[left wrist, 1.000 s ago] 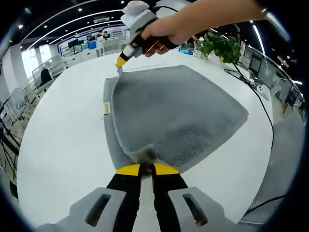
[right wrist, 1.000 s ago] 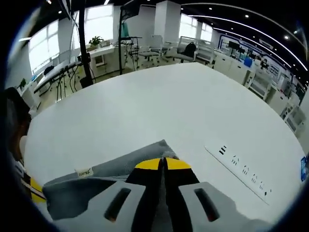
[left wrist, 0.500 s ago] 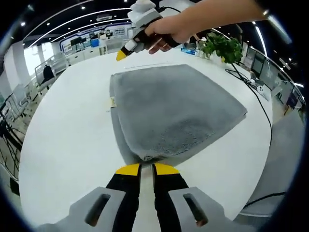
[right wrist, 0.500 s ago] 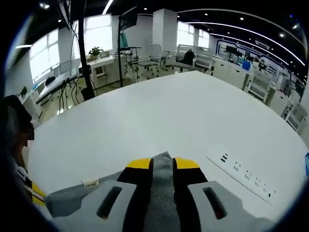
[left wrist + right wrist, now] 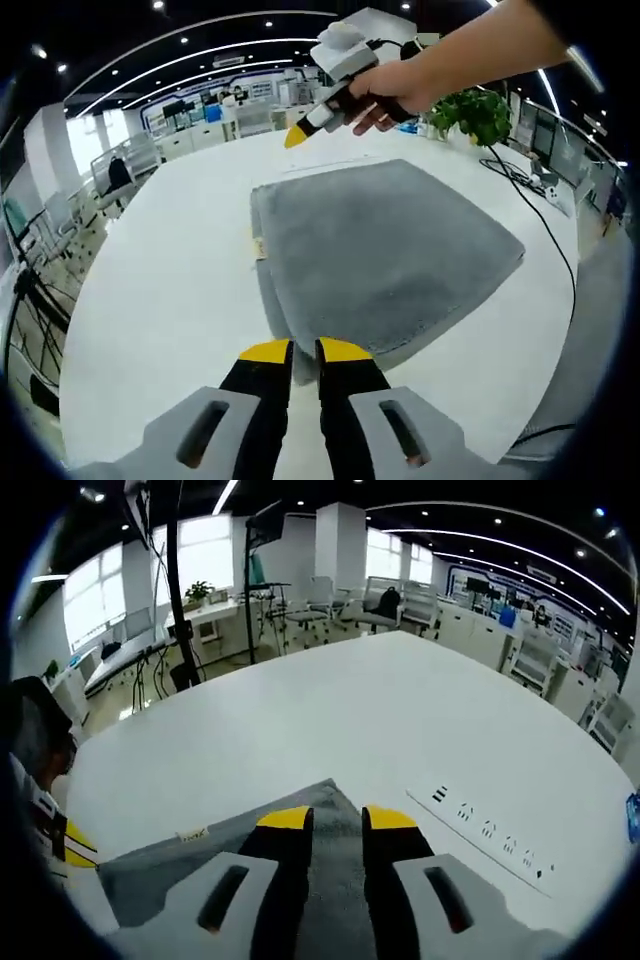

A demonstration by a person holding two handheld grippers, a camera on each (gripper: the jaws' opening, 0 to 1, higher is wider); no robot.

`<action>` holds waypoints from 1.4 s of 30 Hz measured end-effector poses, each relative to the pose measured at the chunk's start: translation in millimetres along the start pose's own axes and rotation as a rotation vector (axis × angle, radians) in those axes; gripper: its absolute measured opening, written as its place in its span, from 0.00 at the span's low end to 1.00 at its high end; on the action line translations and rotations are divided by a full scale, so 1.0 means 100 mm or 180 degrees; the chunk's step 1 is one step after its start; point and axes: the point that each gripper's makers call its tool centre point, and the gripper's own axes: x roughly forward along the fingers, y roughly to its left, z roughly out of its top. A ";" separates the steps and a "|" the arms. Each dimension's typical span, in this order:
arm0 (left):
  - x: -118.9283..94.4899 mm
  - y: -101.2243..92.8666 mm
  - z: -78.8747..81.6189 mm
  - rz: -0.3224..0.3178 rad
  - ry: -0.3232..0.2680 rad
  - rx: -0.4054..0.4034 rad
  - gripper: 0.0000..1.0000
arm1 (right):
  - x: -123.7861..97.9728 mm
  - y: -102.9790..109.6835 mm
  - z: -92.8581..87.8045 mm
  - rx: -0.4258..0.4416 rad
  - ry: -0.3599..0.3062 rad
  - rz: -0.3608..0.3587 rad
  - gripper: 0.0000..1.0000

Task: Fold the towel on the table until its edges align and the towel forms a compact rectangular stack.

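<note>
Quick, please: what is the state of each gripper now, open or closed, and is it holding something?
Left gripper: open, holding nothing, at the near edge of the grey towel.
Right gripper: open, holding nothing, above the towel.

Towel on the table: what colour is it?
Plain grey, no pattern; the towel shows best in the left gripper view.

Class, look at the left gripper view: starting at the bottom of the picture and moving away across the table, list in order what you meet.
Left tongs → folded grey towel → right tongs, held above the table in a person's hand → potted plant at the table's far side.
</note>
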 end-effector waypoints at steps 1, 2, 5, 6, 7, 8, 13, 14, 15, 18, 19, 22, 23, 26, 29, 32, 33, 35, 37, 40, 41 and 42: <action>0.03 -0.03 -0.01 -0.0005 0.0009 0.0010 0.09 | -0.01 0.00 0.01 0.0028 -0.0018 0.0001 0.19; 0.07 -0.04 -0.04 -0.0010 0.0064 0.0021 0.09 | -0.07 -0.01 0.02 0.0046 -0.0037 0.0005 0.19; 0.00 -0.11 -0.01 0.0005 0.0164 0.0118 0.09 | -0.11 -0.02 0.04 0.0043 -0.0064 -0.0007 0.19; 0.00 -0.12 -0.03 0.0011 0.0203 0.0155 0.09 | -0.16 -0.02 0.04 0.0046 -0.0074 -0.0002 0.19; 0.01 -0.10 -0.04 0.0024 0.0216 0.0187 0.09 | -0.19 -0.02 0.04 0.0047 -0.0079 0.0002 0.19; 0.01 -0.10 -0.06 0.0028 0.0233 0.0208 0.09 | -0.20 -0.02 0.04 0.0039 -0.0090 0.0008 0.19; 0.04 -0.01 -0.22 0.0075 0.0376 0.0158 0.10 | -0.40 -0.02 0.04 0.0057 -0.0139 0.0048 0.18; 0.04 0.00 -0.22 0.0072 0.0370 0.0148 0.10 | -0.42 -0.04 0.04 0.0055 -0.0143 0.0044 0.18; 0.06 0.00 -0.22 0.0075 0.0359 0.0133 0.10 | -0.45 -0.06 0.03 0.0052 -0.0138 0.0040 0.18; 0.07 0.01 -0.21 0.0077 0.0387 0.0122 0.11 | -0.54 -0.12 0.05 0.0044 -0.0159 0.0015 0.18; 0.09 0.01 -0.22 0.0079 0.0403 0.0137 0.11 | -0.57 -0.13 0.06 0.0051 -0.0174 0.0008 0.18; 0.11 0.05 -0.21 0.0117 0.0409 0.0132 0.13 | -0.66 -0.15 0.09 0.0069 -0.0203 0.0000 0.19; 0.11 0.06 -0.21 0.0145 0.0402 0.0132 0.15 | -0.73 -0.13 0.09 0.0064 -0.0207 0.0004 0.20; 0.13 0.10 -0.23 0.0214 0.0412 0.0155 0.19 | -0.84 -0.10 0.02 0.0006 -0.0177 -0.0013 0.20; 0.15 0.07 -0.25 0.0190 0.0390 0.0113 0.15 | -0.96 -0.15 -0.07 0.0049 -0.0132 -0.0053 0.21; 0.17 0.04 -0.25 0.0179 0.0390 0.0124 0.11 | -1.01 -0.23 -0.15 0.0063 -0.0102 -0.0088 0.21; 0.17 0.03 -0.25 0.0187 0.0400 0.0156 0.11 | -1.06 -0.25 -0.20 0.0070 -0.0080 -0.0098 0.21; 0.16 0.03 -0.25 0.0187 0.0406 0.0156 0.11 | -1.13 -0.27 -0.28 0.0078 -0.0052 -0.0112 0.21; 0.16 0.05 -0.26 0.0176 0.0419 0.0087 0.11 | -1.26 -0.29 -0.38 0.0087 -0.0022 -0.0119 0.22; 0.17 0.05 -0.26 0.0171 0.0419 0.0069 0.11 | -1.36 -0.36 -0.44 0.0168 -0.0022 -0.0153 0.22; 0.16 0.05 -0.26 0.0174 0.0429 0.0061 0.11 | -1.39 -0.37 -0.46 0.0185 -0.0031 -0.0157 0.22; 0.15 0.05 -0.26 0.0178 0.0440 0.0049 0.12 | -1.43 -0.40 -0.49 0.0199 -0.0028 -0.0164 0.22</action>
